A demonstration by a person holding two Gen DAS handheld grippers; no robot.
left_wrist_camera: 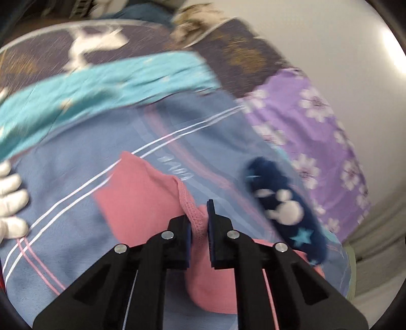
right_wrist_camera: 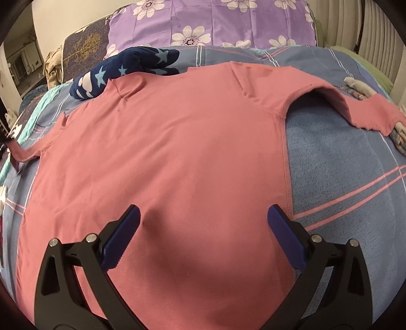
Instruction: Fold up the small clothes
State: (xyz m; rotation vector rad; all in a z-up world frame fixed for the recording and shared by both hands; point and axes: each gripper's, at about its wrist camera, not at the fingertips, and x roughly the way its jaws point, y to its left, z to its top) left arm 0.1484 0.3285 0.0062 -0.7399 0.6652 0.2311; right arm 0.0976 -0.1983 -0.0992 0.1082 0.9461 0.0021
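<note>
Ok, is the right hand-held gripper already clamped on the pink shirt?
No, the right hand-held gripper stands wide open over the pink shirt, its blue pads well apart with nothing pinched between them.

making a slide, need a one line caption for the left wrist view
Left gripper pinching a pink shirt cuff on the striped bedsheet, navy star garment beside it.

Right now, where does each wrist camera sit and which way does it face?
Left wrist: on the left gripper, looking along its fingers across the bed; the jaws pinch a pink shirt cuff; a navy sock lies to the right.
Right wrist: on the right gripper, low over the shirt's body, facing the pillow; its jaws are spread wide, holding nothing.
Shared: shirt, sock, pillow, bed.
</note>
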